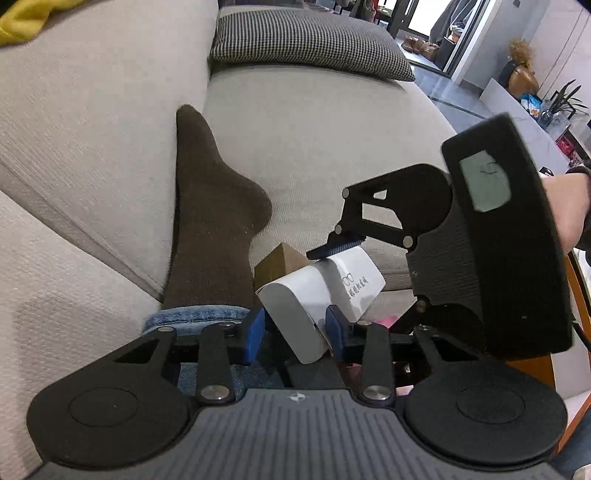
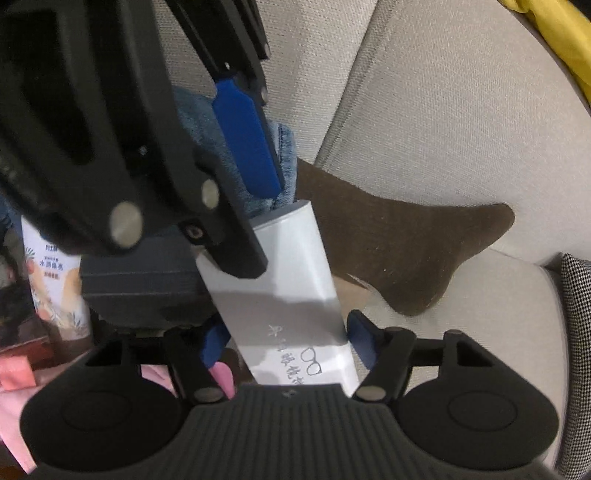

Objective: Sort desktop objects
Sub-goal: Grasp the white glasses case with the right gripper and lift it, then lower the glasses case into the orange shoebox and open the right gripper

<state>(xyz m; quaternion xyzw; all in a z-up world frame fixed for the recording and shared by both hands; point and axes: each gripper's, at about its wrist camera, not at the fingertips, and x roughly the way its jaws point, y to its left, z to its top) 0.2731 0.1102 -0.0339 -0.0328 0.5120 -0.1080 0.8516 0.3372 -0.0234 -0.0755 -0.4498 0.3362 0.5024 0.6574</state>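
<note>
**Two grippers meet on a white glasses case over a beige sofa**

Beige sofa cushions [image 1: 295,122] fill the background, with a black-and-white houndstooth pillow [image 1: 310,40] lying on the seat and a strip of yellow fabric [image 1: 22,22] at the top edge. A person's foot in a dark brown sock [image 1: 210,221], a blue denim cuff [image 1: 192,317] at the ankle, rests against the sofa's backrest.

In the foreground, a white glasses case [image 1: 317,299] — printed with a small spectacles outline and a line of characters — sits tilted between both tools. The left gripper [image 1: 295,330] has its blue pads on either side of the case's near end; the right-hand pad touches the case, while contact on the other side cannot be told. The right gripper [image 2: 284,345] straddles the printed end, its blue pads set narrowly around the case, with a sliver of space visible on the right side. From the left wrist view, one finger of the right gripper lies on top of the case — a person's hand [image 1: 565,214] holds that tool.

A small brown box [image 1: 280,262] sits just behind the case. A printed packet [image 2: 55,284] and a pink item [image 2: 221,376] lie below.
</note>
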